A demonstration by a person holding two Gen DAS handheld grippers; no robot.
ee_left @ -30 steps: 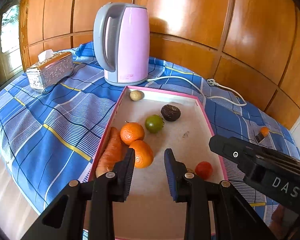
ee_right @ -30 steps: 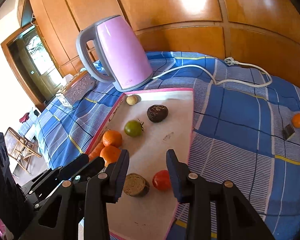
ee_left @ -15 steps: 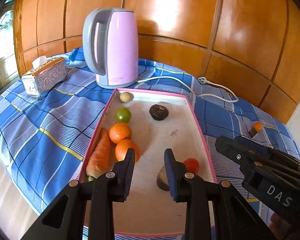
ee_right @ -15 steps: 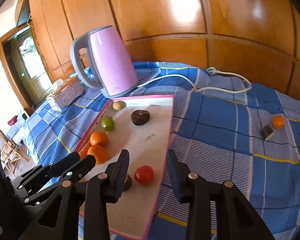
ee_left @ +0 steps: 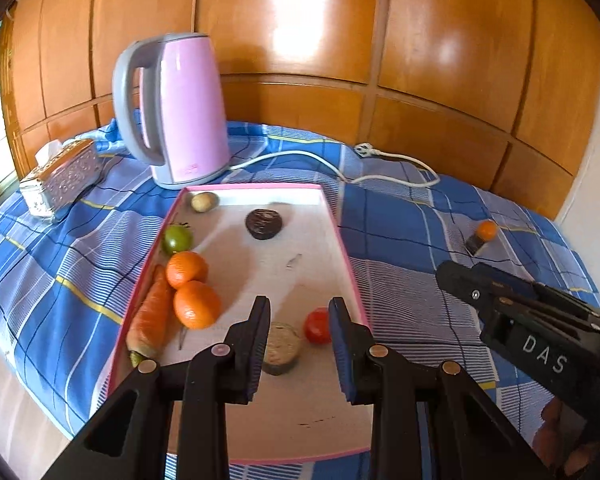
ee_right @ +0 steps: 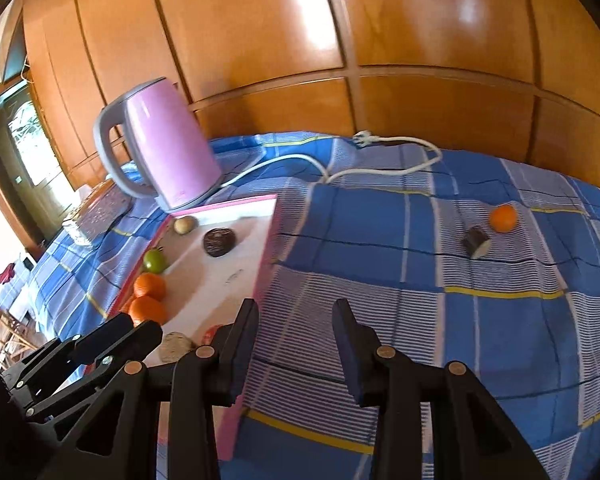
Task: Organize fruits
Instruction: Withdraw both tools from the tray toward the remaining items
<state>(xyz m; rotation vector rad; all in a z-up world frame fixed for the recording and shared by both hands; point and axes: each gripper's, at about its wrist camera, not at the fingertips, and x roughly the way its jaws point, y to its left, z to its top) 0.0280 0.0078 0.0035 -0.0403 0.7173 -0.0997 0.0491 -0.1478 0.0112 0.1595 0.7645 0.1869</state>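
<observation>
A pink-rimmed white tray (ee_left: pixel 342 240) holds two oranges (ee_left: pixel 197 304), a carrot (ee_left: pixel 152 316), a green fruit (ee_left: pixel 177 238), a dark wrinkled fruit (ee_left: pixel 264 223), a small tan fruit (ee_left: pixel 204 201), a red tomato (ee_left: pixel 317 325) and a halved brown fruit (ee_left: pixel 281 348). My left gripper (ee_left: pixel 298 312) hangs over the tray's near end, jaws apart and empty. My right gripper (ee_right: pixel 294 312) is open and empty over the blue checked cloth, just right of the tray's edge (ee_right: pixel 266 248). A small orange (ee_right: pixel 503 218) and a dark cut piece (ee_right: pixel 476 242) lie on the cloth at the far right.
A pink kettle (ee_left: pixel 180 108) stands behind the tray, its white cord (ee_left: pixel 380 178) trailing right across the cloth. A silver tissue box (ee_left: pixel 60 176) sits at the far left. Wooden panelling closes the back. The table edge drops away at the left.
Both grippers have drawn back and to the right. The right gripper left the tray's near end and now hangs over the cloth. Nothing was picked up.
</observation>
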